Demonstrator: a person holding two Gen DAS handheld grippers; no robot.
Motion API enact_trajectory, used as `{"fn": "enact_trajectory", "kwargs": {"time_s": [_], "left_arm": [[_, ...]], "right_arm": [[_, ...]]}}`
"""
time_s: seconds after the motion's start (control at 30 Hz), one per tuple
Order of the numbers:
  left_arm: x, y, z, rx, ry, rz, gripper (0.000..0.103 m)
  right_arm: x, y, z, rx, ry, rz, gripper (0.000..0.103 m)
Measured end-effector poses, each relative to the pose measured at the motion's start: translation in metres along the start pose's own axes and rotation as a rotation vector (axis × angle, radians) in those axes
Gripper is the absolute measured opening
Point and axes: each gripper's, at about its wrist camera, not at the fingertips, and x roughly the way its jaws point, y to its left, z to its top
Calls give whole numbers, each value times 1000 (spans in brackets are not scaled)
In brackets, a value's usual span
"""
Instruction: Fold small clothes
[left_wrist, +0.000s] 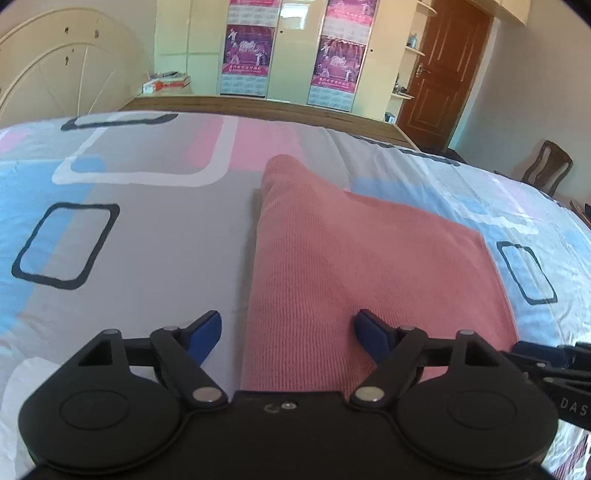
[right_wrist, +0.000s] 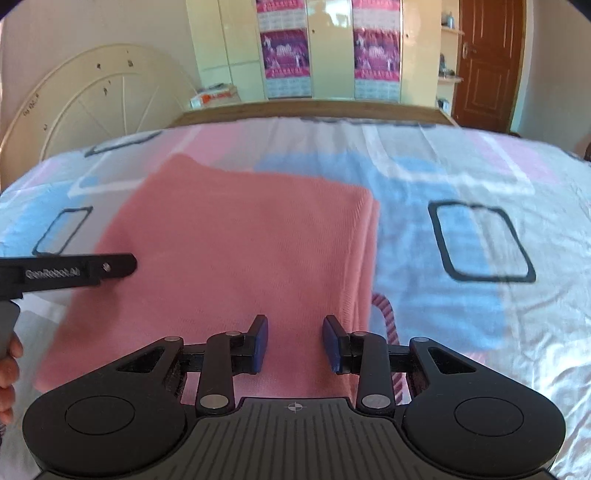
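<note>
A pink knit garment (left_wrist: 351, 251) lies folded flat on the bed; it also shows in the right wrist view (right_wrist: 240, 243). My left gripper (left_wrist: 288, 334) is wide open and empty, over the garment's near left edge. My right gripper (right_wrist: 294, 343) is open and empty, above the garment's near right part. A pink striped cord (right_wrist: 386, 314) pokes out from under the garment's right edge. The left gripper's side (right_wrist: 74, 273) shows at the left of the right wrist view.
The bed sheet (left_wrist: 129, 221) has grey, blue and pink blocks. A wooden bed frame edge (left_wrist: 258, 105) runs along the far side. Beyond stand a wardrobe with posters (left_wrist: 291, 48), a cream headboard (left_wrist: 66, 70), a brown door (left_wrist: 447, 74) and a chair (left_wrist: 546, 166).
</note>
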Motion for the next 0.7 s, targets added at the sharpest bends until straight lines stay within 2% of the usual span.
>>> {"fn": "enact_trajectory", "kwargs": {"time_s": [0.07,0.13,0.17,0.2,0.23,0.37,0.47,0.57,0.6,0.63,0.67,0.7], "left_arm": [[-1,5,4,-23,22,-19,85],[-3,11,7,-35,28,-25,93],[-5,14,8,-35,23,-21,96],[-6,16,8,-37,20,-17,99],[-5,19,8,-39,23,-20,100],[9,31,9,-82,72,-77,100],[21,35,9,-110,104,-147,99],[32,35,7,-147,133,-223,94],[34,33,8,-137,130,-235,87],[35,32,9,-135,133,-256,73],[38,32,10,-156,148,-290,67],[39,31,12,-176,156,-292,64]], "right_arm": [[-4,-3,1,11,-10,16,34],[-8,-7,7,13,-34,11,37],[-8,-11,10,23,-39,8,43],[-7,-16,13,43,-38,13,58],[-5,-22,15,67,-37,20,66],[11,-44,23,157,-4,43,66],[27,-61,22,257,49,121,66],[36,-73,20,345,51,201,65],[37,-75,21,362,47,217,65],[38,-77,22,381,46,235,58],[40,-76,23,384,48,246,49],[41,-75,24,375,59,250,42]]}}
